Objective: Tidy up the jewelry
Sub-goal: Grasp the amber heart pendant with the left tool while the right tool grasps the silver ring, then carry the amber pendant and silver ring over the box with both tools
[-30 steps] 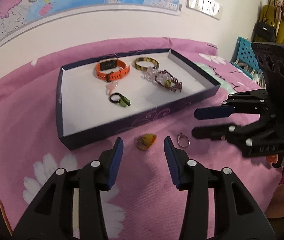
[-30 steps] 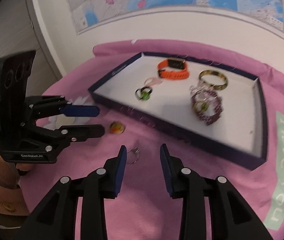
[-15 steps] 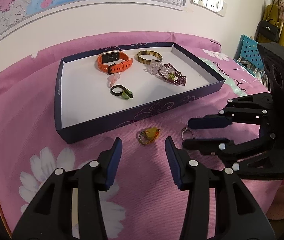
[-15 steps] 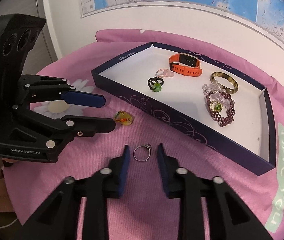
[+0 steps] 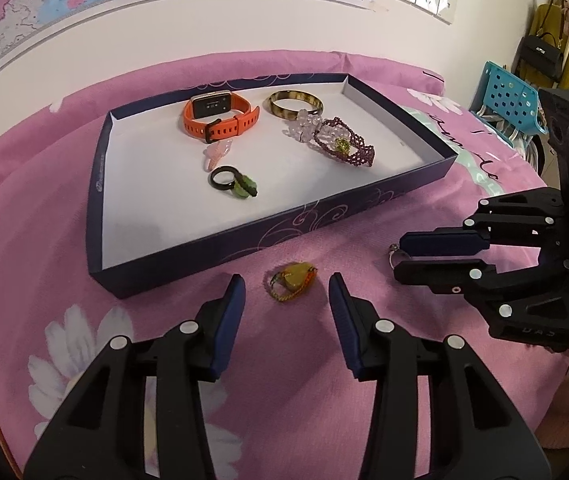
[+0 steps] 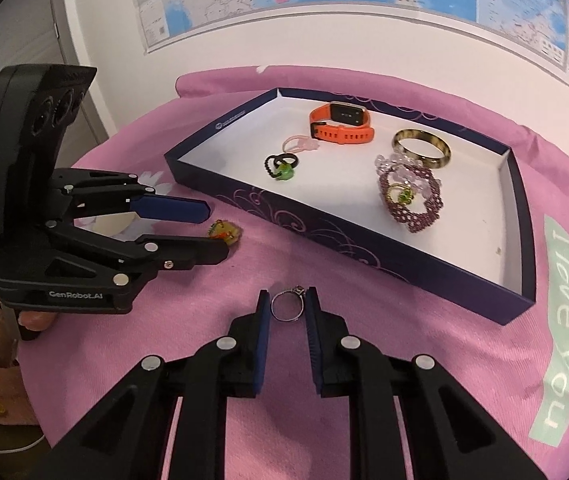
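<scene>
Pink cloth (image 6: pixel 364 360), silver ring (image 6: pixel 287 307) pinched in right gripper (image 6: pixel 287 312), left gripper (image 5: pixel 286 292) open astride amber pendant (image 5: pixel 290 282)

Surface draped in pink flowered cloth (image 5: pixel 44 208), mint panel with black lettering (image 6: pixel 560 320) printed at one side. Dark blue shallow tray (image 5: pixel 324 216) set directly on cloth. Amber pendant (image 5: pixel 290 280) laid on cloth just before tray's near wall. Silver ring (image 6: pixel 287 306) laid on cloth near pendant, apart from tray.
</scene>
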